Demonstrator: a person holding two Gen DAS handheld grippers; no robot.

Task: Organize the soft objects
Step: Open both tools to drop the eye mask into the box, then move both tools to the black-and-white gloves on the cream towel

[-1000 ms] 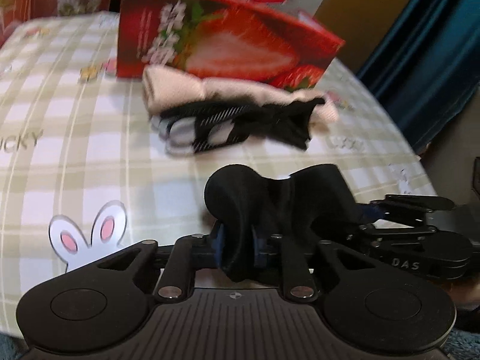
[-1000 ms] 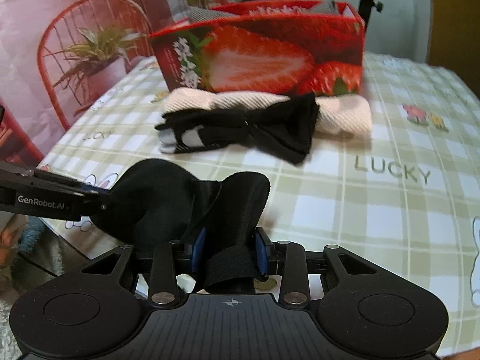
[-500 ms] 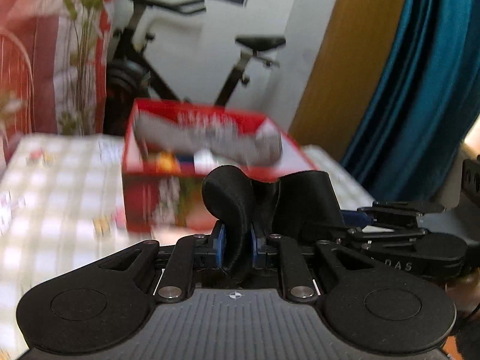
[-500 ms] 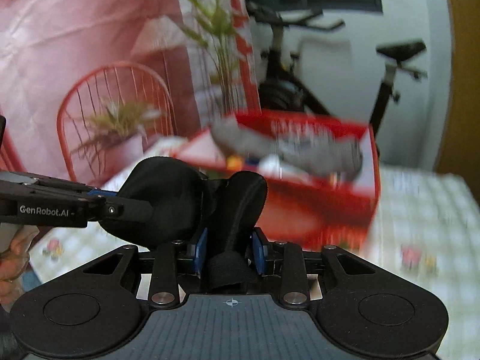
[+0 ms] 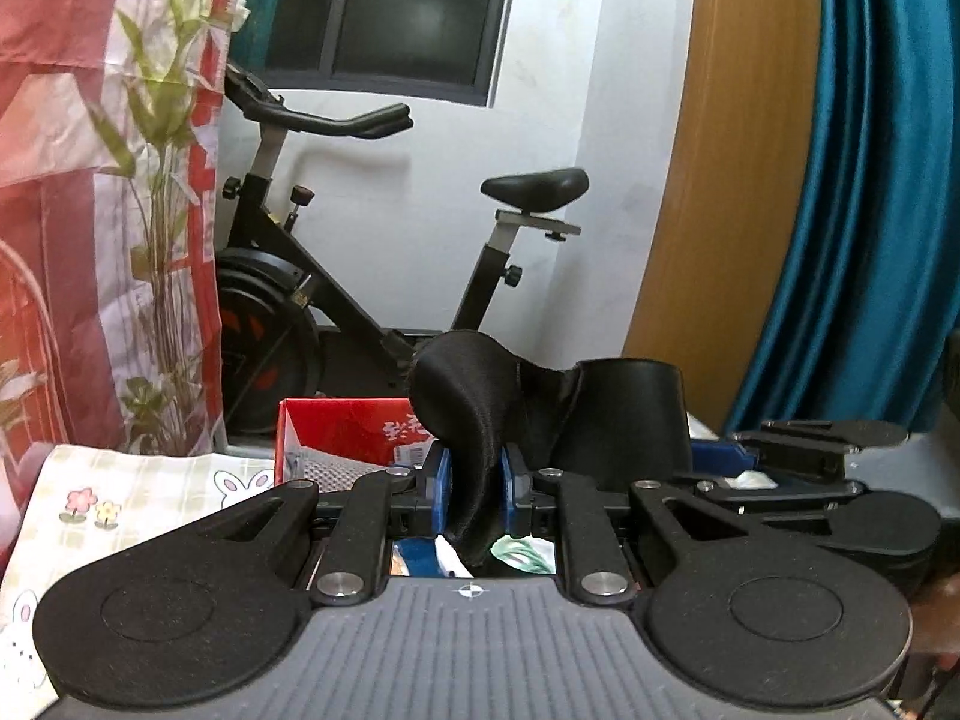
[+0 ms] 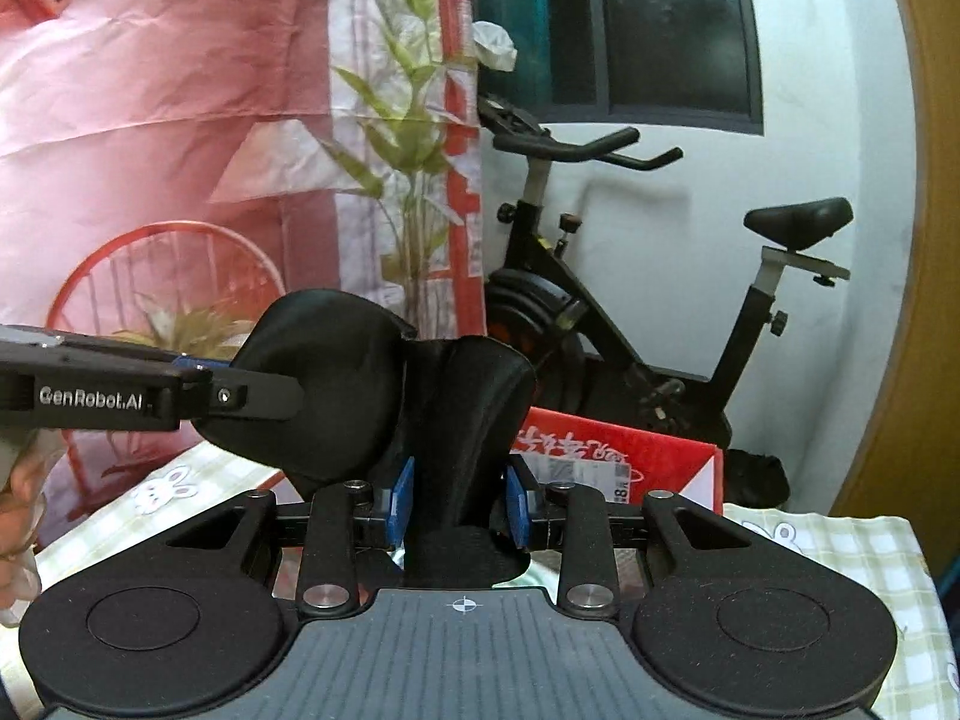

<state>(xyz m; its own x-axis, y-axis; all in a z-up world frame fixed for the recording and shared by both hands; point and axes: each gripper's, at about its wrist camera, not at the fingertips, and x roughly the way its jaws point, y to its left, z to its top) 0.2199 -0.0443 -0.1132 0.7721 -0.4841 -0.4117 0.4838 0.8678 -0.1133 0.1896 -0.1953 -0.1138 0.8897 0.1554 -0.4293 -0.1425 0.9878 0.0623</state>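
The black soft item (image 5: 474, 420) is off the desk (image 5: 138, 480) and held in the air between my two tools: my left hand-held gripper (image 5: 473, 495) is pinched narrow on one cupped end, and my right hand-held gripper (image 6: 459, 501) is clamped on the other end, with the blue pads pressing the fabric on both sides. I judge the carry as mid-way: the piece hangs just in front of and above the red box (image 5: 348, 426) and is not yet inside. What is left is to bring it over the opening and let go. The red box stands open on the checked cloth; in the left view I can see grey knitted fabric (image 5: 327, 468) and some printed packaging in it, the rest being hidden behind my tool
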